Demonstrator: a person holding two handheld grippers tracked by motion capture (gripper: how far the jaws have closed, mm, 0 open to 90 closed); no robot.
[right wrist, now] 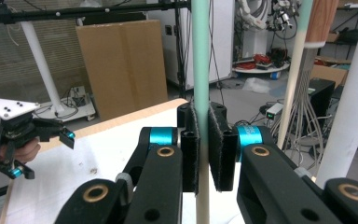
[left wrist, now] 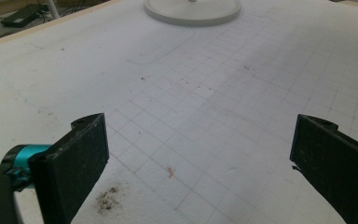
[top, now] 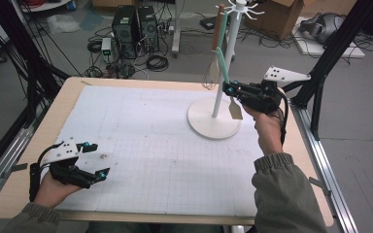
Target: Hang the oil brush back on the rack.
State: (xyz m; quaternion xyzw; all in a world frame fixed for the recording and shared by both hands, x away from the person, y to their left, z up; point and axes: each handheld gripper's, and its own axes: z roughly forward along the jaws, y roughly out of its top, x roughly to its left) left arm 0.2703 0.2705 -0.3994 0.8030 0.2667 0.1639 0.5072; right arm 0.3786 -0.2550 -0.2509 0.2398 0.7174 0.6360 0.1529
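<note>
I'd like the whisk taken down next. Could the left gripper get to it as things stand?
Probably yes. The left gripper is open and holds nothing, and bare mat lies between it and the stand. The whisk hangs on the stand's left side, away from the right gripper clamping the spatula.

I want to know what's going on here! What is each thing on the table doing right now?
Left hand-held gripper: open, empty, low over the mat.
Right hand-held gripper: shut on the spatula handle.
Spatula: upright, blade down, beside the stand's pole.
Whisk: hanging from the stand.
Stand: upright on the mat.
Mat: flat, a few specks of dirt.
</note>
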